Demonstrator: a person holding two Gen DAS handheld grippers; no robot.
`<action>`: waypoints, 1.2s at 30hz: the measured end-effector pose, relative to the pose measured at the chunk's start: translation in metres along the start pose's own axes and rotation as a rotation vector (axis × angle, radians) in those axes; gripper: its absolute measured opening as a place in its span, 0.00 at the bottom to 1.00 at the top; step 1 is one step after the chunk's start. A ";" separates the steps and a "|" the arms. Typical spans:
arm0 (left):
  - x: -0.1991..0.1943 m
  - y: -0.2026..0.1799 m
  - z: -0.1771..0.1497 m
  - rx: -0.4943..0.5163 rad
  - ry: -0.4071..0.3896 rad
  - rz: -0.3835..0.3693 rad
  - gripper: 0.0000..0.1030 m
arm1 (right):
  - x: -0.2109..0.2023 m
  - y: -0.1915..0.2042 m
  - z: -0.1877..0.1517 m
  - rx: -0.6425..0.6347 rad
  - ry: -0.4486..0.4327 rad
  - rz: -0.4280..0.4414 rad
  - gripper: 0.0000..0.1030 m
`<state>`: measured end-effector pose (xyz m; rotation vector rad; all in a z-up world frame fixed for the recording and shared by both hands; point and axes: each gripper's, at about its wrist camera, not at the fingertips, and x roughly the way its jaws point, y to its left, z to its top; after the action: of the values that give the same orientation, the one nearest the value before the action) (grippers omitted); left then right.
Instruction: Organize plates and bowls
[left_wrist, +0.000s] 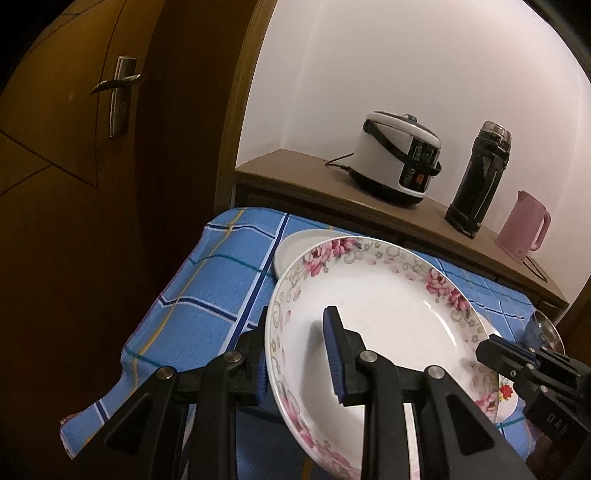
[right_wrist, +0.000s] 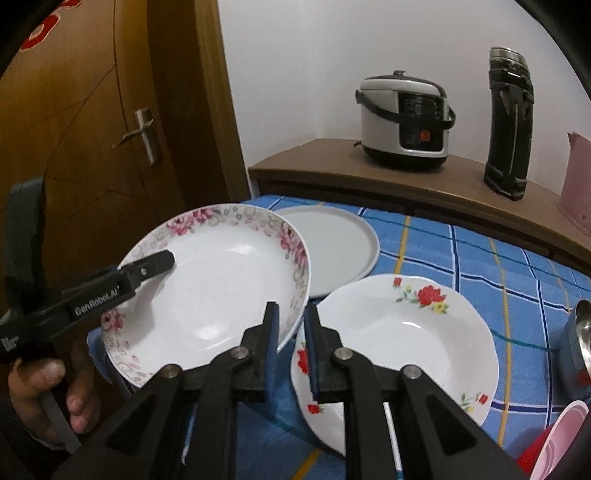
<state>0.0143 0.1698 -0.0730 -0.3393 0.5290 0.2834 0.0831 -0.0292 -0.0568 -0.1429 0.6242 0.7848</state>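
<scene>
The pink-flowered plate (right_wrist: 218, 284) is clamped at its rim by the left claw (left_wrist: 299, 354) and carried tilted above the bench (right_wrist: 480, 258), presumably for stacking on another dish. The right claw (right_wrist: 291, 350) is clenched, nothing seen between its pads. The red-flowered bowl (right_wrist: 402, 343) and the plain grey plate (right_wrist: 340, 243) rest on a blue checked cloth (left_wrist: 207, 295). Behind, a rice cooker (left_wrist: 399, 158), a dark flask (left_wrist: 476, 177) and a pink kettle (left_wrist: 522, 225) stand on a wooden sideboard (left_wrist: 295, 173), beside a door (left_wrist: 74, 166).

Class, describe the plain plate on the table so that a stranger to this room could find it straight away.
Start at the blue checked tablecloth. At its far end, near the wooden door, lies the grey plate. Unlike the pink-flowered plate and the red-flowered plate, it is flat and bears no pattern.
</scene>
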 end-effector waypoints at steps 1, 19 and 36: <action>0.000 -0.001 0.000 -0.001 -0.003 -0.003 0.28 | 0.000 -0.002 0.002 0.006 -0.002 0.002 0.13; 0.017 -0.022 0.036 0.030 -0.089 -0.029 0.28 | -0.003 -0.020 0.037 0.030 -0.073 -0.048 0.13; 0.038 -0.032 0.076 0.053 -0.170 -0.028 0.28 | 0.001 -0.024 0.089 0.017 -0.152 -0.102 0.13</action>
<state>0.0900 0.1765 -0.0239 -0.2682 0.3633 0.2684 0.1430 -0.0150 0.0124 -0.0980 0.4760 0.6852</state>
